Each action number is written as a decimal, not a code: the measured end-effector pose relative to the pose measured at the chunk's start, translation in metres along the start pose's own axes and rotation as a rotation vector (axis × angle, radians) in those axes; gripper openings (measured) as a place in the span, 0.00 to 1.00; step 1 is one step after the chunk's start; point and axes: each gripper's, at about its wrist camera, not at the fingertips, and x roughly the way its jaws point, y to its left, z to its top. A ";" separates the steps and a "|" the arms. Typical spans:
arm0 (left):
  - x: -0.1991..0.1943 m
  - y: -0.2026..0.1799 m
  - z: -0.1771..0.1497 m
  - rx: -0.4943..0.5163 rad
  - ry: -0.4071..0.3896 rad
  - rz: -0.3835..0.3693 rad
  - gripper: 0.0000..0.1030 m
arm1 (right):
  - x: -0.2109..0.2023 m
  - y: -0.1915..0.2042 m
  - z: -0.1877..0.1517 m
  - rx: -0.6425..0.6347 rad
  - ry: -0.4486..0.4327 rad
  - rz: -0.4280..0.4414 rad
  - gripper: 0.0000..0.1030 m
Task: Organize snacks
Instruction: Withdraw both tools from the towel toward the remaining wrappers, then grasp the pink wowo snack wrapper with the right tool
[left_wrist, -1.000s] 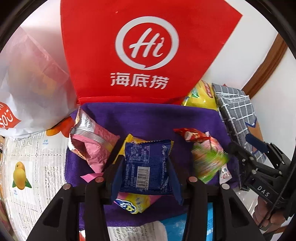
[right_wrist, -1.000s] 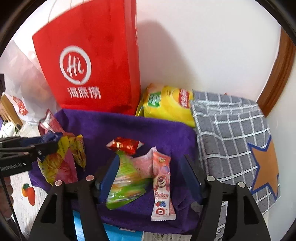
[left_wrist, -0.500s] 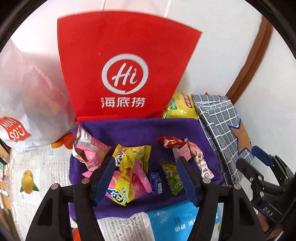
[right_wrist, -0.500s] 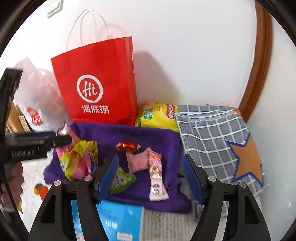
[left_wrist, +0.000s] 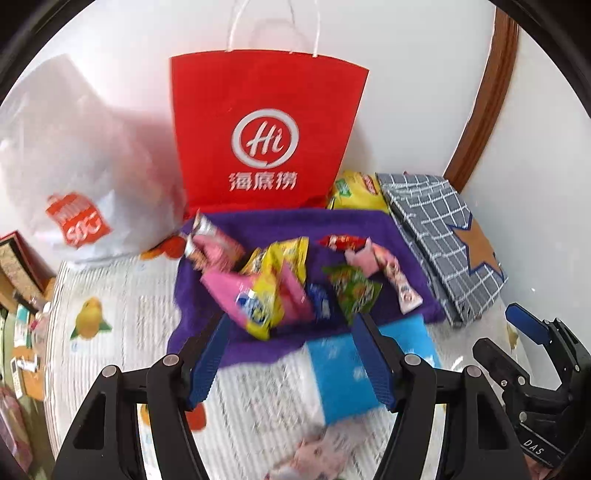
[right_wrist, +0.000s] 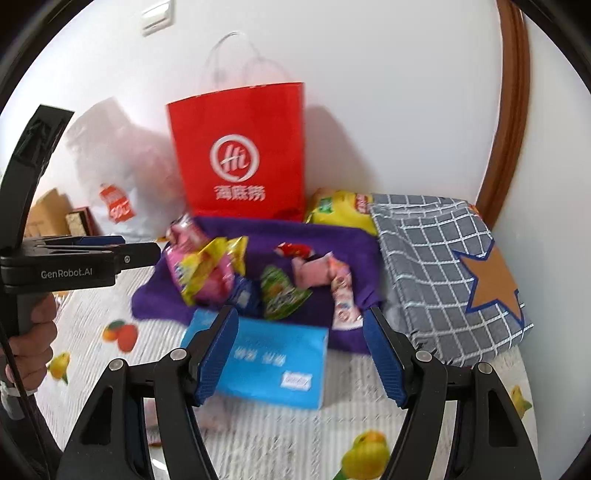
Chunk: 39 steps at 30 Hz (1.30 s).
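Note:
Several snack packets lie on a purple cloth (left_wrist: 369, 225): a pink packet (left_wrist: 214, 247), a yellow packet (left_wrist: 277, 273), a small blue packet (left_wrist: 319, 301), a green packet (left_wrist: 354, 291), a red candy (left_wrist: 341, 242) and a pink bar (left_wrist: 397, 277). My left gripper (left_wrist: 291, 354) hovers open above the cloth's near edge with nothing between its fingers. Farther right my right gripper (right_wrist: 301, 350) is open and empty too, over a blue pack (right_wrist: 266, 362). In the right wrist view the left gripper (right_wrist: 92, 254) shows at the left, held by a hand (right_wrist: 33, 332).
A red paper bag (left_wrist: 266, 140) stands against the wall behind the cloth, a white plastic bag (left_wrist: 74, 166) to its left. A yellow chip bag (right_wrist: 340, 212) and a grey checked cloth with a star (right_wrist: 443, 266) lie at the right. A fruit-print tablecloth (left_wrist: 110, 314) covers the surface.
My left gripper has let go of the small blue packet, which now lies on the purple cloth. Both grippers have drawn back and up from the snacks.

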 end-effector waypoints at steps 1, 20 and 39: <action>-0.004 0.004 -0.008 -0.007 -0.001 0.004 0.64 | -0.002 0.005 -0.004 -0.006 -0.001 0.006 0.68; -0.016 0.065 -0.098 -0.105 0.036 0.058 0.64 | 0.048 0.079 -0.092 -0.046 0.158 0.179 0.67; -0.005 0.091 -0.125 -0.177 0.082 0.048 0.64 | 0.092 0.092 -0.113 -0.038 0.259 0.295 0.76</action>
